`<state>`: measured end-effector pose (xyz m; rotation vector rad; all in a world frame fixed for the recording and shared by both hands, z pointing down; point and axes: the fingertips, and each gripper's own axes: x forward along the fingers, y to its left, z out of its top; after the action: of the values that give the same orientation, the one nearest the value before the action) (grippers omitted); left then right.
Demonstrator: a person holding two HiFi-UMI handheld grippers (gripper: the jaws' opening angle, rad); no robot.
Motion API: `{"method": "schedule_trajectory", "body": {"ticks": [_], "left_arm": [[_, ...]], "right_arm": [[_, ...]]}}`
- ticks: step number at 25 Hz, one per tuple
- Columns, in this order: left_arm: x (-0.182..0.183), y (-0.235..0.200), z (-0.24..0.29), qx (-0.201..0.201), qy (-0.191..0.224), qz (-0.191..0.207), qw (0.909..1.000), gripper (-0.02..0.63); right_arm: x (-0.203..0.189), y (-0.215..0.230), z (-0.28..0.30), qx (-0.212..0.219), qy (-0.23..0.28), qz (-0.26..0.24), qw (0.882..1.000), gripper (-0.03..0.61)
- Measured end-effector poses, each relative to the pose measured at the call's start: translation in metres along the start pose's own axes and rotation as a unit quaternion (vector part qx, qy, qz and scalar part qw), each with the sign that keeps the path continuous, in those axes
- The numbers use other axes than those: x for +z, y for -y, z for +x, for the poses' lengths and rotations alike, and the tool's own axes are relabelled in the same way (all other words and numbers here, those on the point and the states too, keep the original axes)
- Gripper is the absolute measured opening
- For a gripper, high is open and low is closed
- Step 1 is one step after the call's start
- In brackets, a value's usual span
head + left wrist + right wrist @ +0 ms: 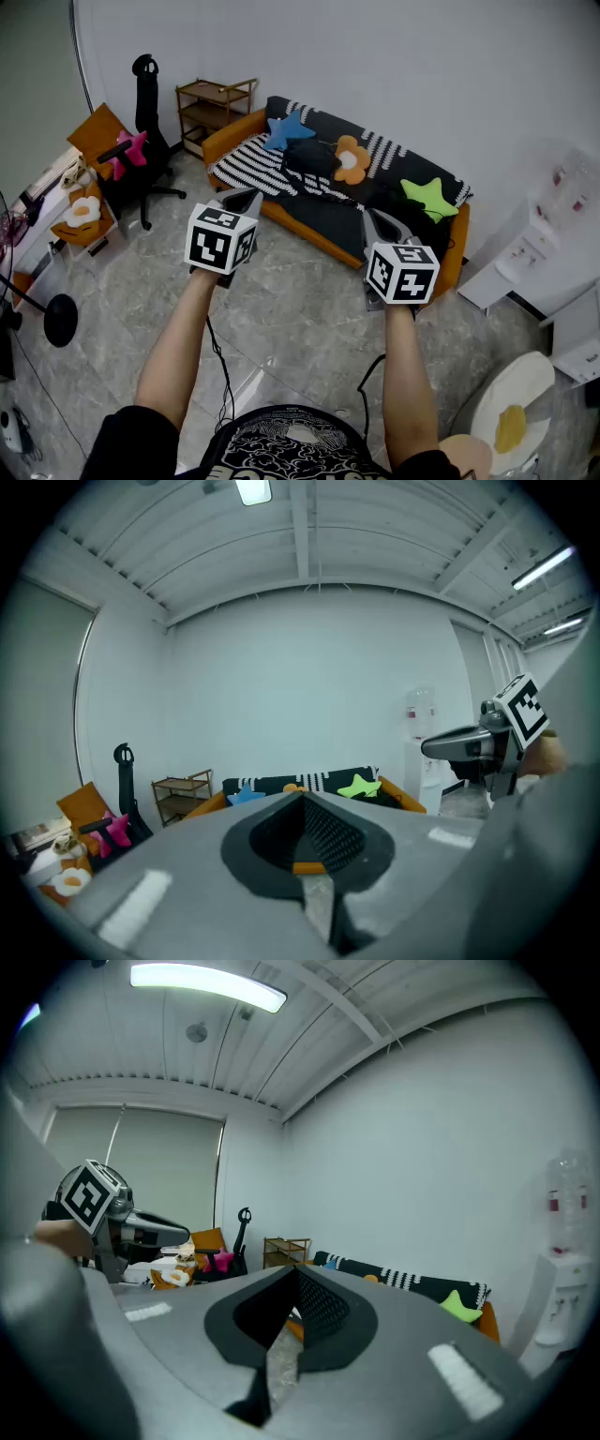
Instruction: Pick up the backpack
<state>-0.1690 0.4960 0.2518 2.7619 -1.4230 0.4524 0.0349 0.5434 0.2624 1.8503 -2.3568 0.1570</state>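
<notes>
A black backpack (310, 157) lies on the orange sofa (328, 187), among the cushions, several steps ahead of me. My left gripper (246, 200) is held up in the air at chest height, jaws together and holding nothing. At the same height to its right, my right gripper (374, 221) is also shut and empty. In the left gripper view the left gripper (305, 803) points at the sofa (309, 785), and its jaws hide the backpack. The right gripper (292, 1281) points at the sofa (412, 1288) from the side.
A blue star cushion (287, 129), an orange flower cushion (352, 159) and a green star cushion (429, 198) lie on the sofa. A black office chair (141, 169) and wooden shelf (216, 103) stand at the left, a water dispenser (530, 244) at the right. Grey tiled floor (300, 300) lies between.
</notes>
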Motion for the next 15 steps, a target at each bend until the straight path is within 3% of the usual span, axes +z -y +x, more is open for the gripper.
{"method": "schedule_trajectory", "body": {"ticks": [10, 15], "left_arm": [[0.0049, 0.0038, 0.0018, -0.008, 0.004, 0.004, 1.0, 0.002], [0.005, 0.0066, -0.0004, -0.012, 0.012, -0.001, 0.9999, 0.035]], "right_arm": [[0.0047, -0.0028, 0.0009, -0.002, 0.007, -0.003, 1.0, 0.023], [0.002, -0.0049, -0.0028, -0.004, 0.007, -0.005, 1.0, 0.074]]}}
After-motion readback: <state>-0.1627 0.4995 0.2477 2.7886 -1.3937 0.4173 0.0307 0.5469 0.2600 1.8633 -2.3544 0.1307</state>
